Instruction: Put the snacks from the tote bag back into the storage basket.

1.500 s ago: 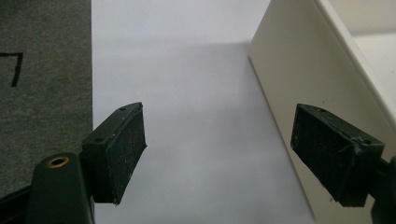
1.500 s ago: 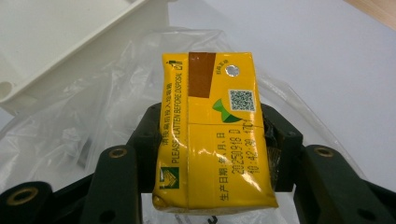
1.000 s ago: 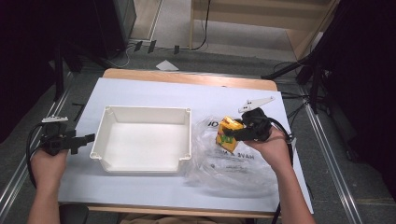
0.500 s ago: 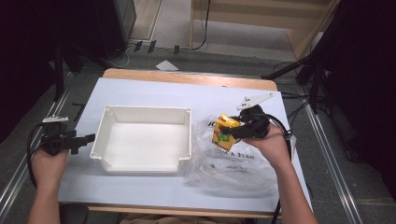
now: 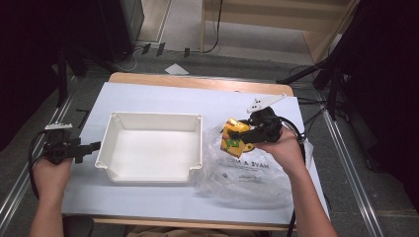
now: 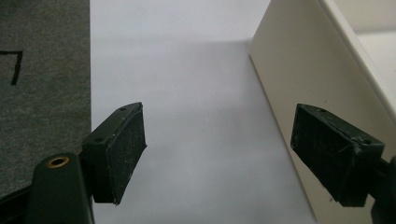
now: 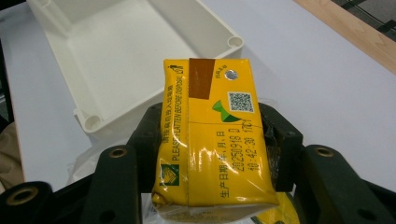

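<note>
Right hand-held gripper (image 7: 210,140) clamps the yellow carton (image 7: 212,140) between its jaws, above the plastic bag (image 5: 247,173).

White table (image 5: 163,96) — tray (image 5: 153,173), plastic bag (image 5: 247,175)

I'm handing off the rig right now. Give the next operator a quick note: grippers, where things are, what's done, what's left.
Right gripper: shut on the yellow drink carton, held above the clear plastic bag, just right of the white tray.
Left gripper: open, holding nothing, on the white table cover by the tray's left wall.
Done: carton gripped and lifted off the bag.
Left, most likely: carry the carton over the tray, which has nothing in it yet, and set it inside. More yellow shows under the carton, so the bag may hold another item.
</note>
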`<state>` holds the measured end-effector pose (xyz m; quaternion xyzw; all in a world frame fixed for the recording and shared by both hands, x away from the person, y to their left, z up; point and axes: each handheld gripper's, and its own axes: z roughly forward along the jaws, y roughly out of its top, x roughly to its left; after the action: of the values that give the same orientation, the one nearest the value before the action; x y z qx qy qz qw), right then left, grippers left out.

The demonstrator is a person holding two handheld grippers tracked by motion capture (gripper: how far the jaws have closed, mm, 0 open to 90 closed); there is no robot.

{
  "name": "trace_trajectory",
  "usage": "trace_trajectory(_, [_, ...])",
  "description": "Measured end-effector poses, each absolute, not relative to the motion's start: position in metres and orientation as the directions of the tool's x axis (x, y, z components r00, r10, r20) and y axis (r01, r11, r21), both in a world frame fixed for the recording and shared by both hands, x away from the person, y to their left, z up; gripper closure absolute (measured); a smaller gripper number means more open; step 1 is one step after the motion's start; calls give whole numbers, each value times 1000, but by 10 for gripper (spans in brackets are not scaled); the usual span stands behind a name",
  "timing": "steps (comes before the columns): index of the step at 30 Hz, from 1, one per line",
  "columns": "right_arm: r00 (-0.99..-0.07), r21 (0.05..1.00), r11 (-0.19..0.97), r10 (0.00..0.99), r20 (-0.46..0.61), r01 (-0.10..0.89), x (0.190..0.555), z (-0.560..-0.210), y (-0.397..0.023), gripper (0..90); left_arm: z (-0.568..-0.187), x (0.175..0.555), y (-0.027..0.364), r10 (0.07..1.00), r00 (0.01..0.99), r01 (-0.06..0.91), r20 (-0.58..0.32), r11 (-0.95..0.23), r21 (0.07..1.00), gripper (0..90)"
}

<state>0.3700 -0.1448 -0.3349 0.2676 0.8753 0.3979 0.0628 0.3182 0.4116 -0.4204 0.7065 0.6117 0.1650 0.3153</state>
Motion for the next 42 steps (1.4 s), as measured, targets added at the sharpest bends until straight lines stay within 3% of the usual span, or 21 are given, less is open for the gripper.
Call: trace_trajectory(42, [-901,753,568,428,73,331,377,-302,-100,518,-420,318,413,968,197,760,-156,-50,648,188])
